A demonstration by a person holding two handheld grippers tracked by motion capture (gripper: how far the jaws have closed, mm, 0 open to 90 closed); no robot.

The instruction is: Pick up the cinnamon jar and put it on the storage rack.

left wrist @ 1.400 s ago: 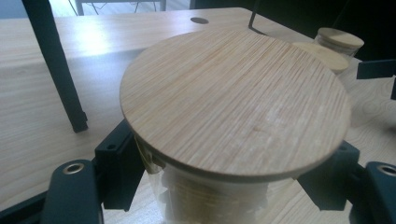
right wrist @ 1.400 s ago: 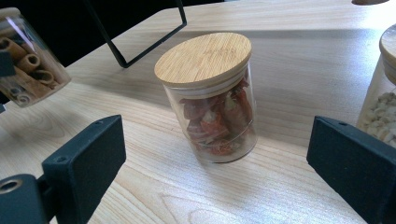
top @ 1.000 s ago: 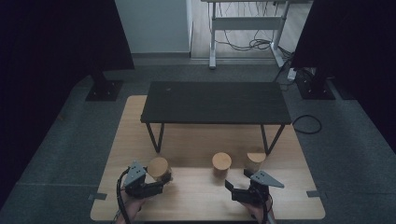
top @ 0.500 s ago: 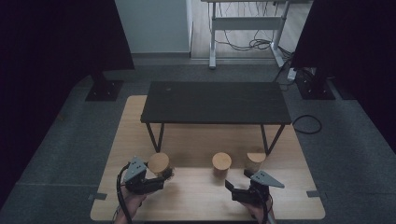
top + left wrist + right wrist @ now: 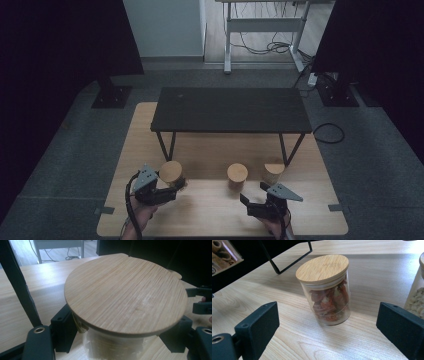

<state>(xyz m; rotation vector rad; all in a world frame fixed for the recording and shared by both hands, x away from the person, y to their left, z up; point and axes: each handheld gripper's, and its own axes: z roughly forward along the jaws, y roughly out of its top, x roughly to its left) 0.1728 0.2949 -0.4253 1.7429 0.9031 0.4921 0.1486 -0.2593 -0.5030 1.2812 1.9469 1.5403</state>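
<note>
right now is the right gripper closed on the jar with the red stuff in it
No, in the right gripper view the jar stands free on the wooden table, ahead of the right gripper and its wide-open jaws.

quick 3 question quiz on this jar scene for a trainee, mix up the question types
1. True or false: the left tongs are closed on the leftmost jar.
2. How many wooden-lidded jars stand on the light wooden board? A) two B) three C) five
3. In the right gripper view, what sits ahead between the open right tongs?

Key
1. True: in the left gripper view the pads press on the jar's glass sides under its lid.
2. B: three, in a row in front of the black table.
3. The middle jar with reddish contents, standing upright and untouched.
</note>
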